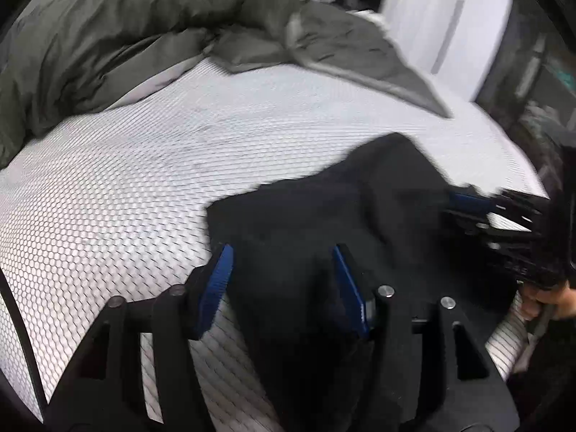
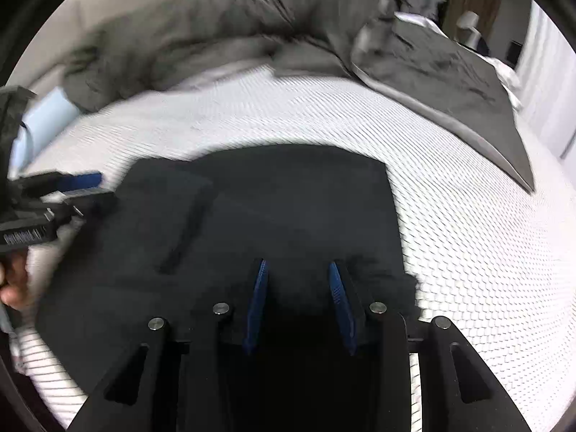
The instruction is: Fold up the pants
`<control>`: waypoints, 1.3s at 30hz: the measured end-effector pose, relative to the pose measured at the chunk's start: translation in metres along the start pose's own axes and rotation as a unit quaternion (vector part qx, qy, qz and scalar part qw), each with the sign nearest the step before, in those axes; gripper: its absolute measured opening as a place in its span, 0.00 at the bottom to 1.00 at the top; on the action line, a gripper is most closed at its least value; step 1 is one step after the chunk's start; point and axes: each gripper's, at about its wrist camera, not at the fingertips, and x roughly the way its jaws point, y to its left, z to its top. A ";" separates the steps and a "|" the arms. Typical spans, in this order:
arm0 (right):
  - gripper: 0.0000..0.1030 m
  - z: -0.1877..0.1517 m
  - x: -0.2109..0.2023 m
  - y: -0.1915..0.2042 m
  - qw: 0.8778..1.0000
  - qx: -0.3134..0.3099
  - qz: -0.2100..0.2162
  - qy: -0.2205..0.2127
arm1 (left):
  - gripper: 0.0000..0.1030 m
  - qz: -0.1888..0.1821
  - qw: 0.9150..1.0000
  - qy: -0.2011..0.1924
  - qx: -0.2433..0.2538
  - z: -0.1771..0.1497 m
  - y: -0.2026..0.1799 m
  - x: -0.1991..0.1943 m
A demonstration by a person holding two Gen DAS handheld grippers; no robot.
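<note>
The black pants [image 2: 252,216] lie as a partly folded dark slab near the front edge of the white quilted mattress [image 2: 468,252], apparently laid there so the flat bare surface backs each fold; the left gripper [image 1: 282,252] and the right gripper [image 2: 298,264] each hover over a near edge with jaws apart and cloth showing between the pads, though I cannot tell whether either pinches it. A grey duvet [image 1: 126,36] sits bunched toward the far side, seemingly pushed back to free working room.

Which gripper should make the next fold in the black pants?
Probably the left gripper: it sits at the pants' free edge beside bare mattress. The right gripper hovers over their middle.
</note>
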 end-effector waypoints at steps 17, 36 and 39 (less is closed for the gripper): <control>0.42 -0.047 -0.038 0.023 0.999 -0.042 -0.002 -0.016 | 0.55 0.028 0.998 -0.010 0.060 -0.036 -0.016 -0.038; 0.42 -0.100 -0.089 0.047 0.996 -0.033 0.064 -0.049 | 0.61 -0.053 0.982 -0.026 0.179 -0.086 -0.049 -0.054; 0.43 -0.095 -0.073 0.070 0.995 -0.053 0.076 -0.042 | 0.61 -0.053 0.977 0.015 0.204 -0.088 -0.068 -0.027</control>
